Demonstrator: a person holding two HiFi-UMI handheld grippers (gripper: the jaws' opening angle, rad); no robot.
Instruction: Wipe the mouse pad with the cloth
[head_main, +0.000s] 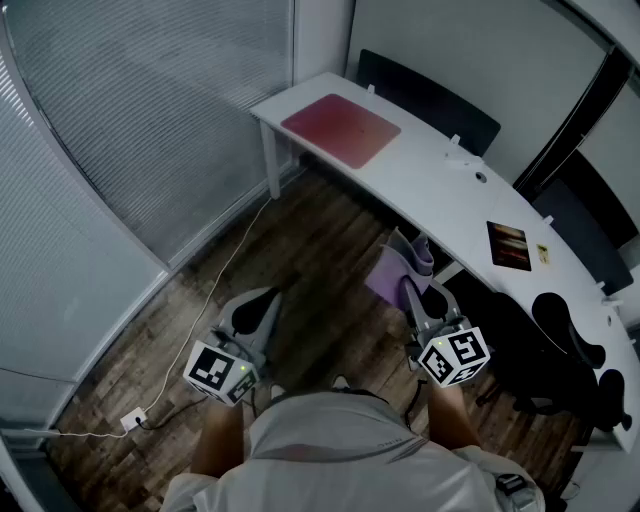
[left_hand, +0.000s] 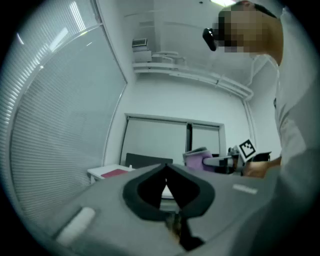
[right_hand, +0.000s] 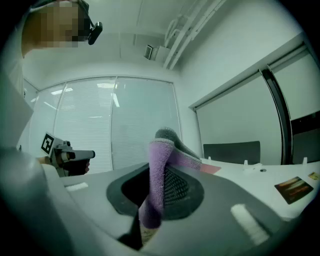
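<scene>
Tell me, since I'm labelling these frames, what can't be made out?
Card, head view: print too small.
Mouse pad, left gripper view: a thin far strip, partly behind the left tongs.
Cloth, right gripper view: lower end hidden between the right tongs.

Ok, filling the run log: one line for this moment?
phase: pre-wipe | left gripper: shut, empty | right gripper: shut on purple cloth | mouse pad: red, on white desk, untouched
</scene>
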